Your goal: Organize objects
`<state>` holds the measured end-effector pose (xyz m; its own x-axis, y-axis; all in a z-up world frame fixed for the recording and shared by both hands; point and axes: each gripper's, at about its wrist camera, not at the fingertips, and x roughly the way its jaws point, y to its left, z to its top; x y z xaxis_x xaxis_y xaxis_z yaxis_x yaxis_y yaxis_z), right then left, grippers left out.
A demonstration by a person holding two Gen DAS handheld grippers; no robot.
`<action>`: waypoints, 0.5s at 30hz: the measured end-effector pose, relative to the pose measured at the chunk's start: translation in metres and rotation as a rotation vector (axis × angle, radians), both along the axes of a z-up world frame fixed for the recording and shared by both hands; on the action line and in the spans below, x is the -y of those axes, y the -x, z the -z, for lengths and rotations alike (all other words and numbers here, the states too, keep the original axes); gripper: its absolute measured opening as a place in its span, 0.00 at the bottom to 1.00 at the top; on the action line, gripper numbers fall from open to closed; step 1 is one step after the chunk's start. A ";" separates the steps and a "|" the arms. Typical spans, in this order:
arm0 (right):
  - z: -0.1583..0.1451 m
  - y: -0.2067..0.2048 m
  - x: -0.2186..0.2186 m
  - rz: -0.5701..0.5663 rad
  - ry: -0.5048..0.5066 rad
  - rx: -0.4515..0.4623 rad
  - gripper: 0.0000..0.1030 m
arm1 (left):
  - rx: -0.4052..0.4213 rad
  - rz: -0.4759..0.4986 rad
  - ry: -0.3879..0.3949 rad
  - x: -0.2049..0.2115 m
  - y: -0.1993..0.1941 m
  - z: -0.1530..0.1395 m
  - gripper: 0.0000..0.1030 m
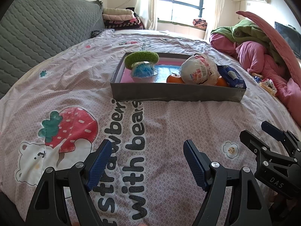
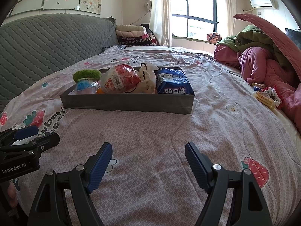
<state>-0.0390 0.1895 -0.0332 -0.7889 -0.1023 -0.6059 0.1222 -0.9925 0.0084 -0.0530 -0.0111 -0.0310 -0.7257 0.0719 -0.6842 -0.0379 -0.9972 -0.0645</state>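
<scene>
Both tools, left tool (image 1: 147,162) and right tool (image 2: 148,163), stand spread and empty, short of the grey box (image 2: 128,101) (already loaded). Judged next: fetch the snack packets (image 2: 265,96) lying right of the box.

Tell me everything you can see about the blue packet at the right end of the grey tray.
The blue plastic packet looks like a soft, crinkly wrapper with white lettering. It lies flat in the right end of the shallow grey tray, rising above the rim. It looks sealed. On its left it seems to press against a white plastic bag.
</scene>
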 end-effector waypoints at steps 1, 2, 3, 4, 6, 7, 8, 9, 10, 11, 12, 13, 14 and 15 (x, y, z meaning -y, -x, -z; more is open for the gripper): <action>0.000 0.000 0.000 0.000 0.000 0.000 0.77 | 0.000 0.000 -0.001 0.000 0.000 0.000 0.77; 0.000 0.000 0.000 0.001 0.000 0.000 0.77 | 0.002 0.001 0.000 0.000 0.000 0.000 0.77; 0.000 0.000 0.000 0.002 0.000 -0.001 0.77 | 0.003 -0.001 0.000 0.000 0.001 0.001 0.77; 0.000 0.000 0.000 0.003 -0.001 -0.001 0.77 | 0.003 -0.001 0.000 0.000 0.001 0.001 0.77; 0.000 0.000 0.000 0.005 -0.001 0.000 0.77 | 0.006 -0.002 0.000 0.000 0.001 0.001 0.77; 0.000 0.000 0.000 0.006 0.000 0.000 0.77 | 0.006 0.000 -0.001 0.000 0.001 0.001 0.77; 0.001 0.000 0.000 0.006 0.000 0.001 0.77 | 0.007 0.001 -0.002 0.000 0.000 0.001 0.77; 0.001 0.001 0.000 0.006 0.000 0.002 0.77 | 0.006 0.001 -0.002 0.000 0.000 0.001 0.77; 0.001 0.000 0.000 0.006 0.000 0.002 0.77 | 0.006 0.003 -0.002 0.000 0.000 0.001 0.77; 0.001 0.000 -0.001 0.004 0.000 0.003 0.77 | 0.005 0.003 -0.001 0.000 0.000 0.001 0.77; 0.001 0.000 -0.001 0.004 -0.002 0.004 0.77 | 0.003 0.001 0.000 0.000 0.000 0.002 0.77; 0.001 0.000 0.000 0.004 -0.003 0.004 0.77 | 0.004 0.001 0.001 0.000 0.000 0.002 0.77; 0.001 0.000 0.000 0.004 -0.001 0.004 0.77 | 0.007 0.001 0.004 -0.001 0.000 0.003 0.77; 0.001 0.000 0.000 0.004 -0.001 0.004 0.77 | 0.007 -0.003 0.008 -0.001 0.001 0.003 0.77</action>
